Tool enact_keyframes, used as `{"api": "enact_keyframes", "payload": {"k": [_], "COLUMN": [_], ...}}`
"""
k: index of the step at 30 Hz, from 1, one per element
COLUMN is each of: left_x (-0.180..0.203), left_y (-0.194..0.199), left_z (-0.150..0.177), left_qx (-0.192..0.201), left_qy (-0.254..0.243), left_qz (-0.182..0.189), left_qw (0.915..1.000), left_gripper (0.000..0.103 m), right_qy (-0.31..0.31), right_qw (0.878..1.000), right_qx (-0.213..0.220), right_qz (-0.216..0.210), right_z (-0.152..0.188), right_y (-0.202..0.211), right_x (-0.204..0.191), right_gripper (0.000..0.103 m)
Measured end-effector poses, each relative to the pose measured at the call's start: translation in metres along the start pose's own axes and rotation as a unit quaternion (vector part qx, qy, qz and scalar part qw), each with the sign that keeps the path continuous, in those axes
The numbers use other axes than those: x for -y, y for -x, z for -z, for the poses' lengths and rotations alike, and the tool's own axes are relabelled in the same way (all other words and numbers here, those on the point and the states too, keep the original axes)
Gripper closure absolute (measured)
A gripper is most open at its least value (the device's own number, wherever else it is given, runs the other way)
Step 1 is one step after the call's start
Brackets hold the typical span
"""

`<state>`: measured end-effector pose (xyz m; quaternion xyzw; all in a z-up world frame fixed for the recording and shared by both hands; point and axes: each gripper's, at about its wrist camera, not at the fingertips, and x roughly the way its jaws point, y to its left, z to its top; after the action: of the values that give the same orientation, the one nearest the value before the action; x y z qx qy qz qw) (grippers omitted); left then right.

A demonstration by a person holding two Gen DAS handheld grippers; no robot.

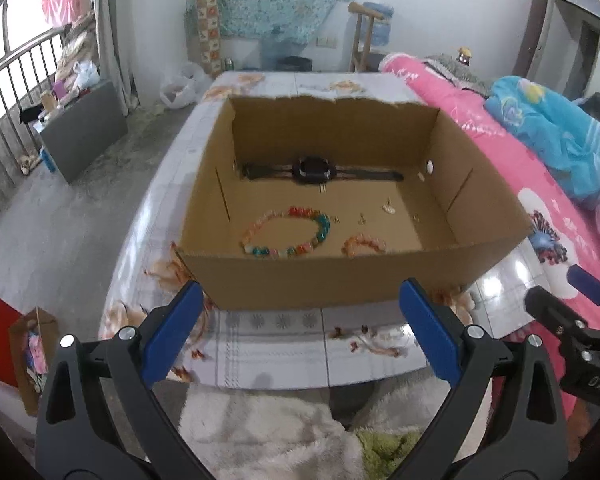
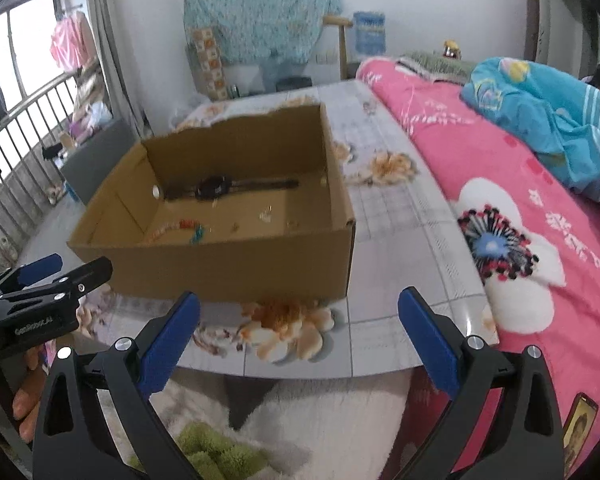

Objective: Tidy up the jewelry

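Observation:
An open cardboard box (image 1: 300,276) stands on the floral table (image 1: 268,340). Inside lie a black watch (image 1: 314,169) at the back, a multicolour bead bracelet (image 1: 286,230), a small orange bead bracelet (image 1: 363,243) and several tiny earrings (image 1: 388,207). My left gripper (image 1: 300,300) is open and empty, hovering just before the box's near wall. My right gripper (image 2: 298,304) is open and empty, before the box (image 2: 236,264) and toward its right corner. The watch (image 2: 214,188) and beads (image 2: 188,228) show partly in the right wrist view.
A bed with a pink floral quilt (image 2: 520,220) and blue blanket (image 1: 556,128) lies along the right. A grey cabinet (image 1: 84,132) and window railing stand at left. Red and brown gift bags (image 1: 16,352) stand on the floor at lower left. White fluffy fabric (image 1: 268,428) lies below the grippers.

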<state>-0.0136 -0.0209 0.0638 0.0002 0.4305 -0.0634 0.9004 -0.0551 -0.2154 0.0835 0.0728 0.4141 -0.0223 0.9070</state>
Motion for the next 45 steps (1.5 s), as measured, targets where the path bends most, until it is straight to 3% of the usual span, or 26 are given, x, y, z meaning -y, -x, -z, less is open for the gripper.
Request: {"api": "enact_keyframes", "payload": {"k": [7, 23, 45], "left_x": [-0.003, -0.004, -0.009], "left_y": [-0.014, -0.023, -0.036], "left_z": [0.005, 0.001, -0.004], "left_qx": [-0.035, -0.05, -0.062], "left_qy": [0.018, 0.019, 0.02], "left_qz": [0.003, -0.034, -0.041], "left_qw": [0.9992, 0.998, 0.997], "left_gripper": [0.008, 0.008, 0.008], "right_qy": [0.007, 0.017, 0.017], "right_qw": [1.0, 0.998, 0.998], "right_qx": [-0.029, -0.05, -0.061], "right_qz": [-0.001, -0.018, -0.018], "right_z": [0.002, -0.008, -0.018], "right_y": [-0.013, -0.033, -0.045], "right_x": [-0.004, -0.012, -0.015], "right_gripper": [0.006, 0.006, 0.006]}}
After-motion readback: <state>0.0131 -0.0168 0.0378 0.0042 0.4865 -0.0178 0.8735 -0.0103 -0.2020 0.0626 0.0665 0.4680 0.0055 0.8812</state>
